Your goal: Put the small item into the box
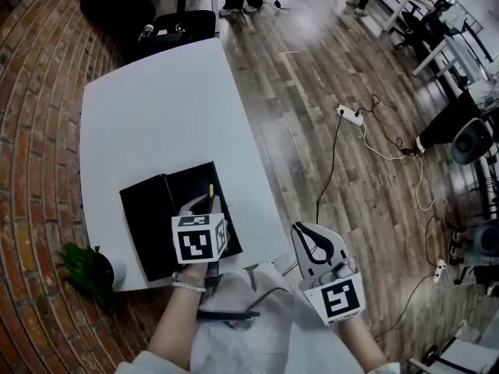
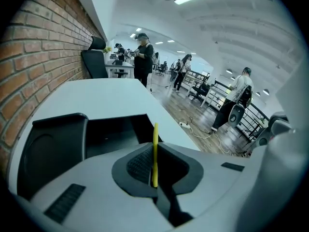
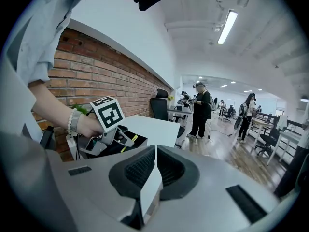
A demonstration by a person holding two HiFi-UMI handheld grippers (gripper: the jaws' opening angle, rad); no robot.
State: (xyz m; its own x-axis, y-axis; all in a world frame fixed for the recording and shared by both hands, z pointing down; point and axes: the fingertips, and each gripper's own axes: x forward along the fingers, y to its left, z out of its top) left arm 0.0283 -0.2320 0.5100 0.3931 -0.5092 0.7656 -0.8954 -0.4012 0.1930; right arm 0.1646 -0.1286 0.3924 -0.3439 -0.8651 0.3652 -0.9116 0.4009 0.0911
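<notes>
Task progress: the pick-up is looking done and the drop is not; the small item (image 2: 155, 151) is sitting in a grip above the box (image 1: 144, 224), not yet inside it.

Left gripper (image 1: 203, 201): its fingers (image 2: 140, 166) are pressing together on the small item, a thin yellow strip that is standing upright between them with its top end sticking out past the tips.

Where the item is hanging: over the right-hand part of the box, clear of the floor of the box as far as the left gripper view shows.

Right gripper (image 1: 302, 231): it is hovering off the worktop's (image 1: 156, 107) near right edge, above the wooden floor; its fingers (image 3: 140, 168) are meeting with nothing between them.

Box: black and open-topped, it is lying on the near end of the white worktop, with a second black panel or tray beside it on the left.

Box contents: the inside is showing only dark; nothing can be made out in it.

Left to do, by my reading: lowering the strip into the box and letting the fingers part.
</notes>
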